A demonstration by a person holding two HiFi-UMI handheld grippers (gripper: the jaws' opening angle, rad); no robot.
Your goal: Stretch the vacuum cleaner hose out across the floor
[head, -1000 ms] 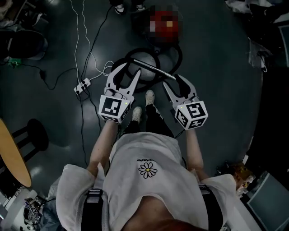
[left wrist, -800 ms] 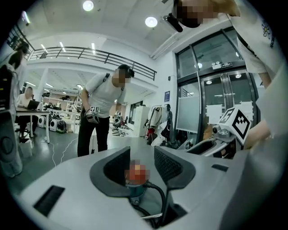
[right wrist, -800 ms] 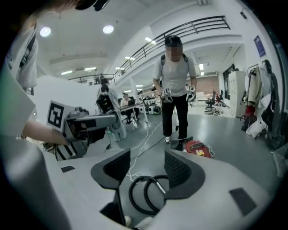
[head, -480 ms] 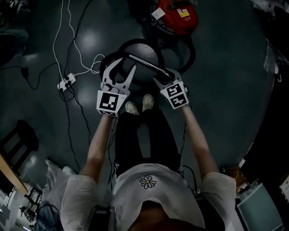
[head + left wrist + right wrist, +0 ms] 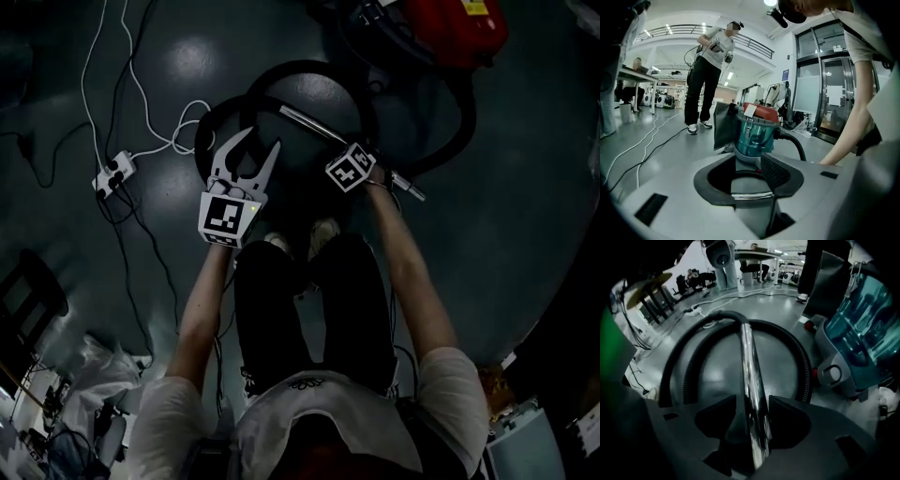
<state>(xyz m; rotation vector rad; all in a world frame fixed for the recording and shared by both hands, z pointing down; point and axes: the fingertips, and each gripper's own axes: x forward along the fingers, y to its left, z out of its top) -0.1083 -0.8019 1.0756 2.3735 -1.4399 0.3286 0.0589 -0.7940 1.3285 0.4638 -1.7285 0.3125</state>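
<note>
chrome tube (image 5: 750, 371) btwn wide r. gripper (image 5: 753, 401) (unclamped); l. gripper (image 5: 748, 164) narrowly open

Hose (image 5: 309, 66) is lying coiled on the floor (image 5: 525, 234), just ahead of the person's shoes (image 5: 323, 234). Metal tube (image 5: 314, 127) is lying slantwise across the coil, far end left, near end right. Vacuum body (image 5: 459, 28) is sitting beyond the coil, off to the right. Right gripper (image 5: 752, 411) is pointing down over the tube, one jaw either side. Left gripper (image 5: 258, 150) is hanging left of the tube, over the coil's near-left edge. Power strip (image 5: 112, 173) is lying well left, cables (image 5: 141, 94) running away beyond it.
</note>
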